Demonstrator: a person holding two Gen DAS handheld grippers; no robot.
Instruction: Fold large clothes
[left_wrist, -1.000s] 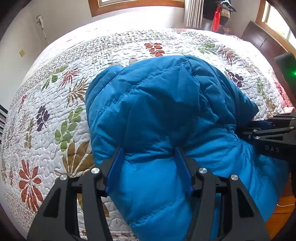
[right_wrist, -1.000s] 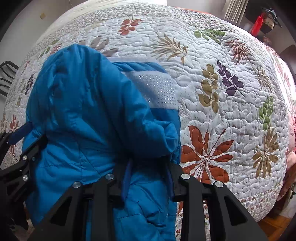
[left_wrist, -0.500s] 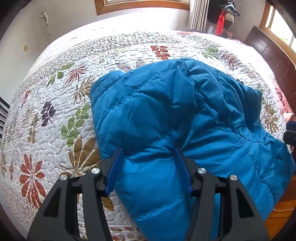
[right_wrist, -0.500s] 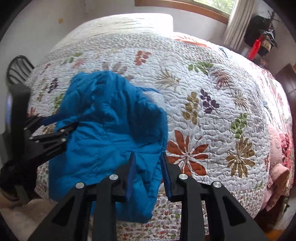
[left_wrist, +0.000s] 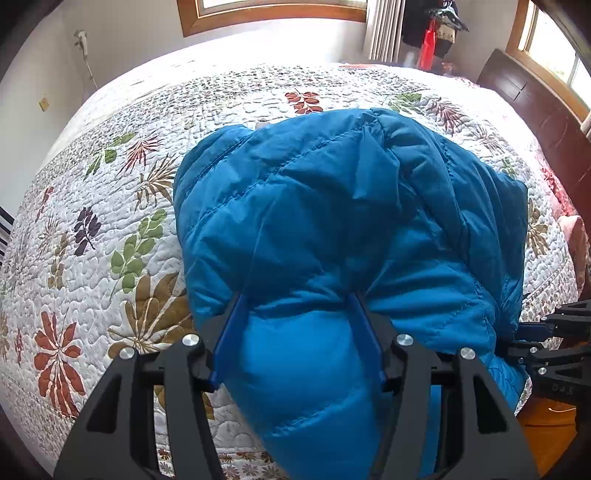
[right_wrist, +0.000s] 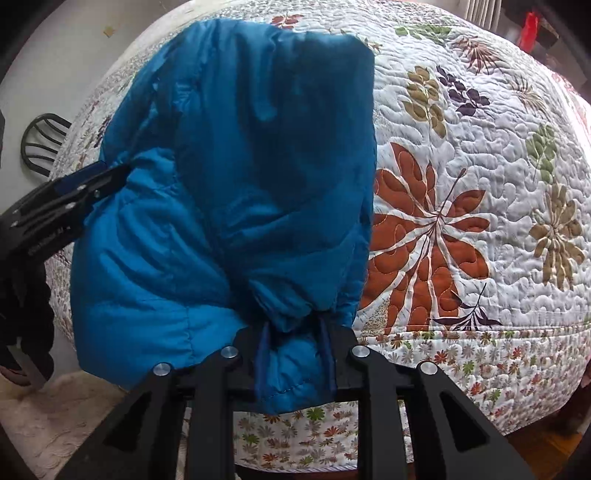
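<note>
A blue puffer jacket (left_wrist: 332, 221) lies bunched on the near part of the quilted bed (left_wrist: 110, 221), and its lower edge hangs over the bedside. My left gripper (left_wrist: 297, 310) is shut on a thick fold of its near edge. The right gripper (right_wrist: 294, 330) pinches a narrower bunch of the jacket (right_wrist: 240, 166) at the right hem, and its jaws are closing on that fabric. Each gripper shows in the other's view: the right gripper (left_wrist: 543, 332) at the jacket's right side, the left gripper (right_wrist: 81, 184) at its left. The jacket's inside is hidden.
The floral quilt (right_wrist: 480, 184) covers the whole bed. A dark wooden headboard (left_wrist: 535, 110) stands at the far right, with a pink cloth (left_wrist: 576, 240) near it. A black chair back (right_wrist: 40, 140) and a pale rug (right_wrist: 55, 413) lie left of the bed, and wooden floor (left_wrist: 543, 417) shows below.
The right gripper swung away from the jacket's right side, then came back lower with the fabric. The pale lining seen earlier is now covered by blue fabric. The left gripper kept its hold.
</note>
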